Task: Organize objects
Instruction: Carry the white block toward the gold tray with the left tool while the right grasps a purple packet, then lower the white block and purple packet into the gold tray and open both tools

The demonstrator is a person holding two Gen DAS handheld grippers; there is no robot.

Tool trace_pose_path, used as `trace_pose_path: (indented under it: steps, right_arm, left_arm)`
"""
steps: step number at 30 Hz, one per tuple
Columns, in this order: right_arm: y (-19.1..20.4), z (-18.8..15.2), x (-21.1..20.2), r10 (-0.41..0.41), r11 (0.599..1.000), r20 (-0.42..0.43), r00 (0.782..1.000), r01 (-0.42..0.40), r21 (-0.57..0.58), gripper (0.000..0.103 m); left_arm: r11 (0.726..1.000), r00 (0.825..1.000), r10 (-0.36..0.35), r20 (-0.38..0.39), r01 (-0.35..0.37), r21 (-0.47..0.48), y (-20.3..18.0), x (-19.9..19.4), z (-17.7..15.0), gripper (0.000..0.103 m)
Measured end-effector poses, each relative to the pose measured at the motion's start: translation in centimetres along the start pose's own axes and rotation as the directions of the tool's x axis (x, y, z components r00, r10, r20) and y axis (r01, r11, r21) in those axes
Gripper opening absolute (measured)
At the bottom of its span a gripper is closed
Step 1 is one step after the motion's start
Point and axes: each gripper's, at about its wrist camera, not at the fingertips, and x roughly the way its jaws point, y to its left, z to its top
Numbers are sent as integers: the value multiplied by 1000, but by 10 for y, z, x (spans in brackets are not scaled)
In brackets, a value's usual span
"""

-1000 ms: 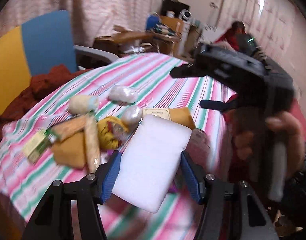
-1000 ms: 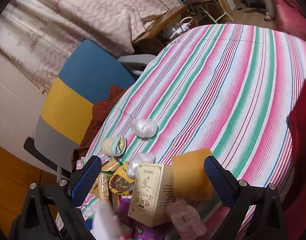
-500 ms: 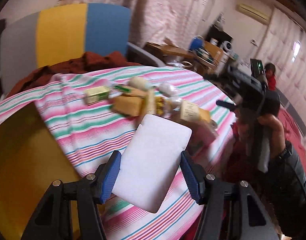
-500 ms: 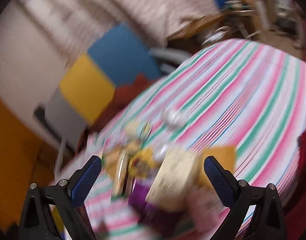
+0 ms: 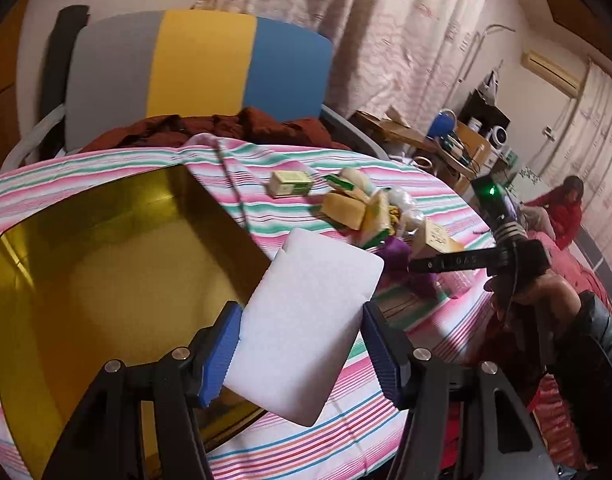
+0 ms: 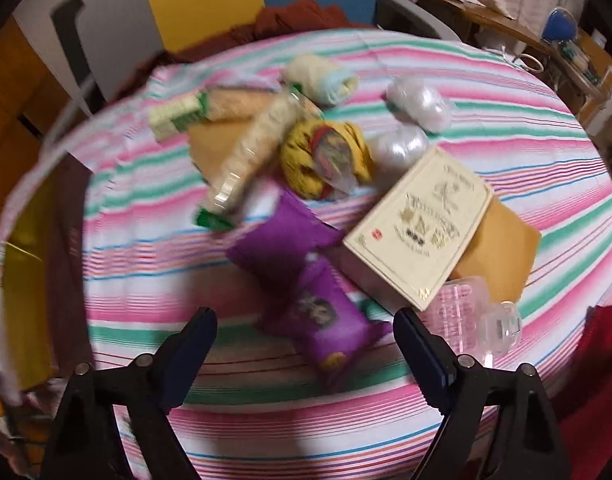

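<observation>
In the left wrist view, the left gripper (image 5: pixel 300 354) fills the bottom of the frame, its blue-padded jaws clamped on the two long edges of a white foam block (image 5: pixel 306 322). The block sits squarely between the jaws and sticks out beyond them toward the centre of the frame, tilted. Its far left corner overhangs the right edge of a gold tin box (image 5: pixel 106 280), which lies open at the left of the frame on the striped tablecloth (image 5: pixel 337 436). Beyond the block, in the middle of the frame, lies a heap of packets, with a small green-and-cream box (image 5: pixel 290 183) at its far left end. At the right edge a hand (image 5: pixel 545 292) grips the handle of the right gripper, seen from the side. A grey, yellow and blue chair back (image 5: pixel 194 68) stands at the upper left.

In the right wrist view, the right gripper (image 6: pixel 305 356) is at the bottom, its jaws spread wide with nothing between them. Just beyond the gap lies a purple pouch (image 6: pixel 306 280). To its right are a clear pink plastic case (image 6: pixel 469 312) and a cream printed box (image 6: pixel 421 220) resting on a tan packet (image 6: pixel 505 248). Farther up are a yellow crumpled packet (image 6: pixel 325 156), a long cracker pack (image 6: pixel 258 148) and two white wrapped bundles (image 6: pixel 409 120). This view is blurred.
</observation>
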Motion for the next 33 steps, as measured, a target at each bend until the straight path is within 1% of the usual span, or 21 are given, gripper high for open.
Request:
trace_pose_path:
  steps: [1,3,6,9,14,15,16,21,22,23,24,27,28,29,31,33]
  right_arm:
    - [-2,0,5,-26,1000,-14,1000,26,-4,89]
    - [-3,2,12,-50,999,-34,998,50,-10,89]
    - [-6,1,21,-69,997,-62,996,67,-25,87]
    - [-5,-1,25,-89,995,-78,993,86,-50,83]
    - [-2,-8,19,-79,994,-75,994,73,-78,76]
    - [0,-10,15,-74,994,-69,995,68,-83,73]
    - [1,-11,12,-62,995,-68,996,57,-82,64]
    - [8,-21,-19,-33,993,-7,999,32,-113,64]
    - [10,-22,-28,-13,993,8,1000,14,-120,64]
    - [20,-26,-39,26,992,21,999,-23,-126,64]
    - [27,-27,-48,69,988,40,997,-63,-142,64]
    - [57,-25,-64,154,968,81,985,-134,-211,64]
    - [72,-26,-71,203,954,91,975,-176,-243,64]
    - [93,-22,-71,233,942,97,968,-200,-269,64]
    - [128,-22,-76,310,908,101,945,-263,-326,65]
    - [163,-23,-75,386,869,84,919,-331,-369,65]
  left_arm:
    - [1000,1000,4,3,-4,-13,6,-2,-2,62]
    - [999,1000,13,6,-13,-33,14,-4,-7,62]
    - [998,1000,26,10,-25,-64,26,-7,-10,62]
    - [995,999,36,11,-35,-95,38,-10,-13,62]
    - [990,998,63,19,-61,-127,54,-16,-19,63]
    - [989,997,71,22,-67,-135,56,-18,-20,63]
    - [988,997,76,24,-72,-139,58,-18,-20,63]
    - [980,993,116,34,-109,-164,72,-24,-21,63]
    - [978,991,128,36,-120,-172,75,-25,-22,63]
    - [975,990,138,37,-130,-180,78,-26,-22,63]
    - [970,987,159,36,-149,-194,82,-28,-24,63]
    - [951,973,230,25,-220,-216,93,-33,-26,64]
    - [941,966,258,23,-246,-232,98,-36,-27,65]
    - [934,961,276,26,-262,-245,101,-40,-28,65]
    - [909,942,334,31,-313,-273,108,-48,-29,66]
    - [888,923,384,32,-360,-285,113,-55,-31,68]
